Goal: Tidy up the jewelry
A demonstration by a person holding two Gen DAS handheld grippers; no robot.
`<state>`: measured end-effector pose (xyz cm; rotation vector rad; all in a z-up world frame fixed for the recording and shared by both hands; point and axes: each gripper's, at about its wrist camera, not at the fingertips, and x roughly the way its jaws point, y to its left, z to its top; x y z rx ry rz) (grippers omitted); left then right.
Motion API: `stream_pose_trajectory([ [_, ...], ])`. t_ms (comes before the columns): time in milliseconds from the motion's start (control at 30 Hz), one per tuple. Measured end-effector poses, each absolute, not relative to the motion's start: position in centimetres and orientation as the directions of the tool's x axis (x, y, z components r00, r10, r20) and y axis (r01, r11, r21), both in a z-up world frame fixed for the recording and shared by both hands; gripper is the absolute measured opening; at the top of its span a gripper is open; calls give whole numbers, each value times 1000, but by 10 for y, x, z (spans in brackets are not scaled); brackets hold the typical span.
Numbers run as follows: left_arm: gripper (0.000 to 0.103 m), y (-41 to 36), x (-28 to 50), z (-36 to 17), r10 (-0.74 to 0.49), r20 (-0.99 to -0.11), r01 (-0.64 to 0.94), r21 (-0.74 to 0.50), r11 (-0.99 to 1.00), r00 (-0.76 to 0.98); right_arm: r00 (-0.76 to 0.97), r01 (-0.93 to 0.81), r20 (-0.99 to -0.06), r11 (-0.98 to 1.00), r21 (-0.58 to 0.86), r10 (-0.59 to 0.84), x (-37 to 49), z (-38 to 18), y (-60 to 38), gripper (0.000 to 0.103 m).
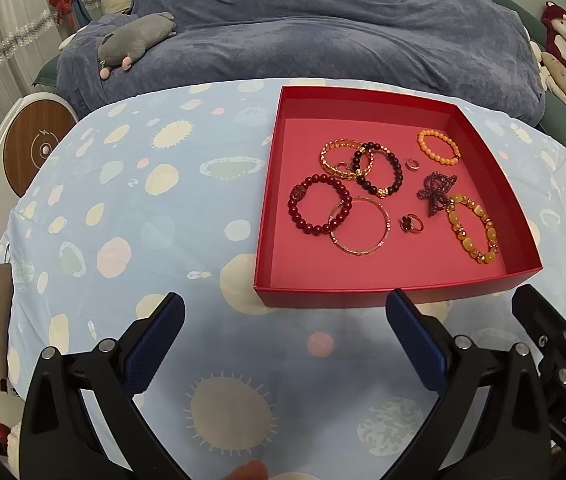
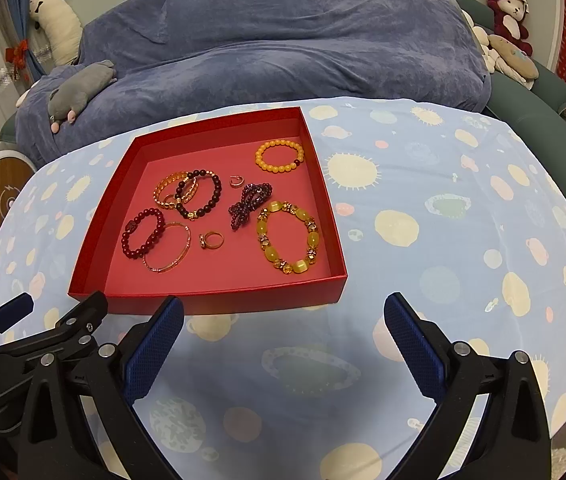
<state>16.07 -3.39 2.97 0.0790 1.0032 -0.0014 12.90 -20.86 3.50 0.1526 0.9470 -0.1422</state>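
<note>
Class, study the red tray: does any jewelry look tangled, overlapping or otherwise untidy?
Yes. In the red tray, the dark bead bracelet lies across the gold bracelet, the red bead bracelet overlaps the thin bangle, and the purple strand is bunched up.

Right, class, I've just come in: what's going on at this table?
A person holds two grippers, left gripper and right gripper, both open and empty above the tablecloth, just short of a red tray. The jewelry lies loose inside it: beaded bracelets, a bangle overlapping the red bracelet, and rings. Nothing is gripped yet.
</note>
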Motion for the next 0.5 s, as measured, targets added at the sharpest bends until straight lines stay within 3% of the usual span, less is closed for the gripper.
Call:
stream_pose_trajectory([
  [500, 96, -33, 164, 34, 44, -834, 39, 78, 996, 550, 579, 183, -813, 982, 51, -66, 131, 37, -210, 97],
])
